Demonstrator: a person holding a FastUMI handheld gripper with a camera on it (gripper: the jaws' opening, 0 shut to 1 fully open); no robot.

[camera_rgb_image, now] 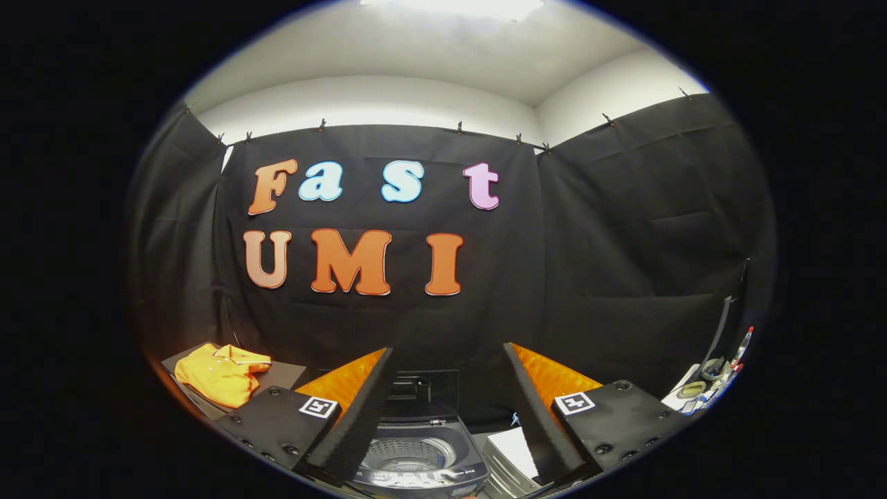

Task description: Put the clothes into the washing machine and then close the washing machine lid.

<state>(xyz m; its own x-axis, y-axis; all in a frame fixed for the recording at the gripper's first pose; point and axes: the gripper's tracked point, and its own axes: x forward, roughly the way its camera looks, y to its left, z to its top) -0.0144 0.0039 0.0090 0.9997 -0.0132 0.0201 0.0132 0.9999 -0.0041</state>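
A small top-loading washing machine (416,454) stands below and between my fingers, its lid (423,394) raised upright at the back and the metal drum open to view. A folded yellow shirt (222,374) lies on a dark surface to the left, beyond my left finger (353,416). My gripper (447,409) is open, fingers wide apart with nothing between them, held above the machine.
A stack of white and grey items (513,454) sits just right of the machine, beside my right finger. Small clutter, including a bottle with a red cap (741,346), lies at the far right. Black cloth walls close in the back and sides.
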